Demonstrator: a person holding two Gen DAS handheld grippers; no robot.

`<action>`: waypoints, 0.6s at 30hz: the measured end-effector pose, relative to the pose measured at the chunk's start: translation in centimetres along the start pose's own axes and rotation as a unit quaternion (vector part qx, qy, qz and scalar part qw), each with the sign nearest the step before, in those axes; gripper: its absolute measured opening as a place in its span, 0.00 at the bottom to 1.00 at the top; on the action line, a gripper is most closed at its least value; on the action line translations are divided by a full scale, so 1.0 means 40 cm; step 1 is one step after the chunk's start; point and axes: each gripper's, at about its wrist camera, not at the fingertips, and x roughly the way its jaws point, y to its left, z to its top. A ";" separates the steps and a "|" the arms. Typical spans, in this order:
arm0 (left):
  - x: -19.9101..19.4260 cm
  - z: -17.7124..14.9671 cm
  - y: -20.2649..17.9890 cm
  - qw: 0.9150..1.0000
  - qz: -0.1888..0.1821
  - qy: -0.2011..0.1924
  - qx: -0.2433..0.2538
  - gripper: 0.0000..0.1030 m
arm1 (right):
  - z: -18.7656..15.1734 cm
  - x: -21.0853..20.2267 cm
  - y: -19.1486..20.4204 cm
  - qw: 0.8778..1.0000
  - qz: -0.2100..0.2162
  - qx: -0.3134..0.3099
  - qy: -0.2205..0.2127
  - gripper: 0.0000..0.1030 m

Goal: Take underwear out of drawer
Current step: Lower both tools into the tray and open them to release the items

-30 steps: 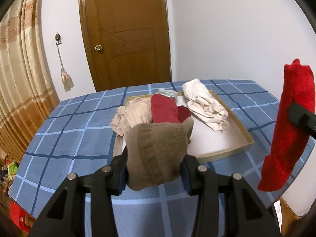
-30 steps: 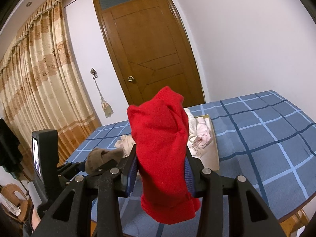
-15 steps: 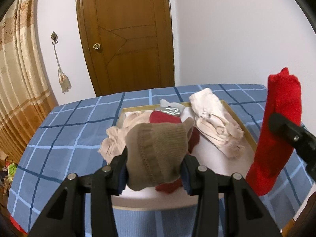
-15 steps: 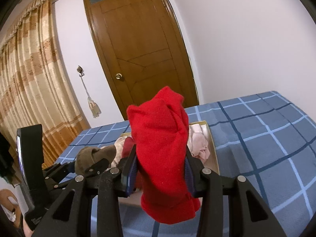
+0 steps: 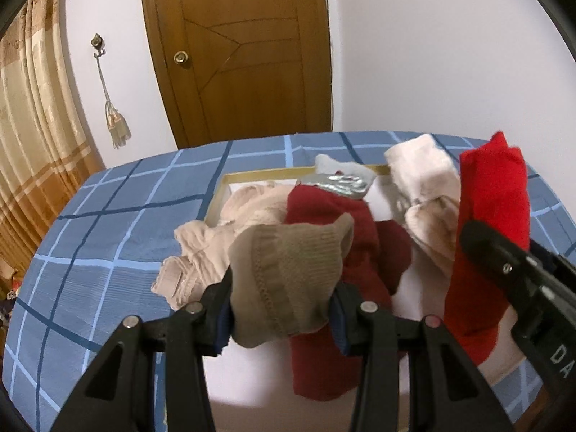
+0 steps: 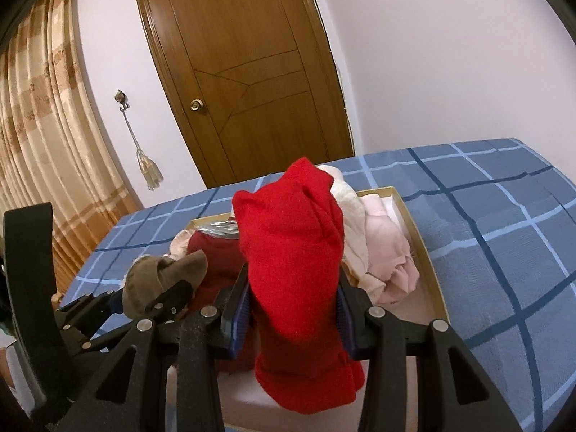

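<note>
- Left wrist view, far left: the blue checked bedcover (image 5: 108,237) carries the shallow drawer (image 5: 230,179), set flat on the bed, I judge, so both claws can reach in from the near side.
- Moving right, a beige garment (image 5: 201,252) spills over the drawer's left rim; a dark red one (image 5: 345,237) lies mid-drawer, a cream one (image 5: 424,194) on the right.
- My left gripper (image 5: 282,309) is closed partway, jaws pinching a bunched tan piece (image 5: 288,280) held above the near end.
- Right wrist view: my right gripper (image 6: 293,306) is likewise clamped on a bright red piece (image 6: 291,252), which stands upright above the drawer and droops below the jaws.
- Both pieces hang clear of the pile, so I judge they are lifted out, not yet set down.
</note>
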 end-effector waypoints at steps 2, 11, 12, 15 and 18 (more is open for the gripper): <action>0.014 0.000 0.000 1.000 0.007 0.000 0.003 0.42 | 0.000 0.010 0.010 1.000 0.000 -0.004 0.002 0.43; 0.059 -0.002 -0.008 0.999 0.037 -0.026 0.012 0.51 | -0.016 0.078 0.052 1.000 -0.001 -0.020 0.004 0.45; 0.062 -0.002 -0.010 0.999 0.041 -0.025 0.014 0.55 | -0.022 0.084 0.052 1.000 -0.001 -0.023 -0.002 0.45; 0.060 0.002 -0.005 0.999 0.041 -0.028 0.008 0.64 | -0.029 0.107 0.045 1.000 0.015 -0.022 0.003 0.47; 0.060 0.003 -0.004 0.999 0.041 -0.030 0.007 0.67 | -0.029 0.113 0.023 0.999 0.052 0.010 0.002 0.55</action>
